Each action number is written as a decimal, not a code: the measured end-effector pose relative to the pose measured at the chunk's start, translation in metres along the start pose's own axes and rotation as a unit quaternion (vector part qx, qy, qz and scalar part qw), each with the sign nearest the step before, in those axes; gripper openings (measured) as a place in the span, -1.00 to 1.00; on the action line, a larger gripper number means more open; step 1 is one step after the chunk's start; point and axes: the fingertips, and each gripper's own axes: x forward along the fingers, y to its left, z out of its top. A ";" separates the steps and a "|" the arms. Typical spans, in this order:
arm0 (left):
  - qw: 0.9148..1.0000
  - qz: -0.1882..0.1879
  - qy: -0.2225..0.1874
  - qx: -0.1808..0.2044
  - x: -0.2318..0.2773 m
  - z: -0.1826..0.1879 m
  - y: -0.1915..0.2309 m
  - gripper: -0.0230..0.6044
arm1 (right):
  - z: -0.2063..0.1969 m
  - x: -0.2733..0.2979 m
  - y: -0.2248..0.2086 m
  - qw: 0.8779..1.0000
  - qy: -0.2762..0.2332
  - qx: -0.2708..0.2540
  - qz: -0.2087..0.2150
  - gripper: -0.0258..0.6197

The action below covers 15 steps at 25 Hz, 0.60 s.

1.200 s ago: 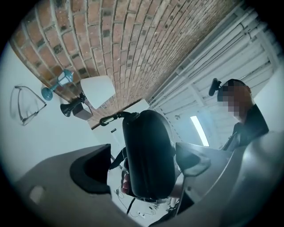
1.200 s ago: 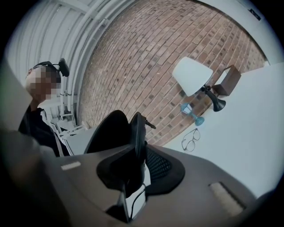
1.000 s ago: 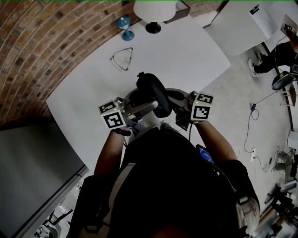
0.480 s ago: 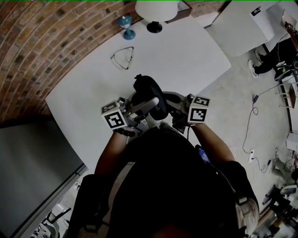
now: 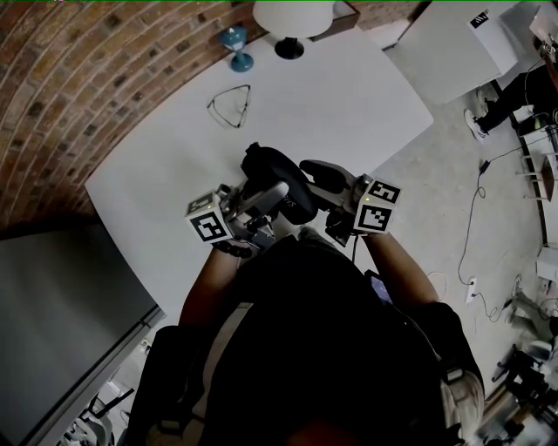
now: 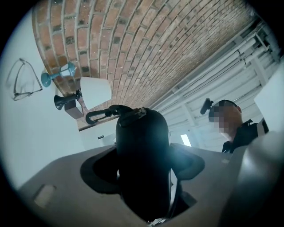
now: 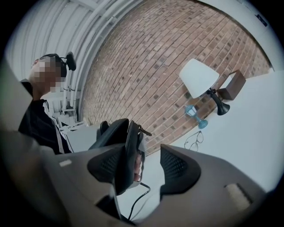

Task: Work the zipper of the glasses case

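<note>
While left gripper (image 6: 144, 170) fingers, just closing, clamp the glasses case (image 5: 281, 181) above the bench (image 5: 166, 165) (long axis toward 12 o'clock), right gripper (image 7: 144, 167) fingers, just opened, straddle its zippered edge, zipper pull (image 7: 144, 131) at 12 o'clock.

A white table (image 5: 357, 104) stands against a curved brick wall (image 5: 78, 78), seen from across the room. A pair of thin-rimmed glasses (image 5: 230, 109) lies toward its far left side, well apart from the other pieces. At the wall edge stands a small blue ornament (image 5: 235, 49), narrow at the waist, and near it a lamp (image 5: 292, 16) with a white shade on a black base (a brown box (image 5: 346, 16) sits just beside the lamp).
</note>
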 end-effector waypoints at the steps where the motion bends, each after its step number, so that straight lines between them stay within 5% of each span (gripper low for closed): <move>1: 1.000 -0.002 -0.008 -0.003 0.000 0.002 -0.001 0.14 | 0.003 -0.001 0.000 1.000 -0.011 0.003 -0.003 -0.18; 8: 1.000 -0.005 0.006 0.011 0.000 0.001 -0.003 0.13 | 0.019 -0.012 -0.001 0.997 -0.075 0.026 -0.008 -0.12; 15: 1.000 0.018 -0.021 0.006 0.001 0.010 0.005 0.11 | 0.037 -0.021 -0.017 0.974 -0.166 0.152 0.010 -0.13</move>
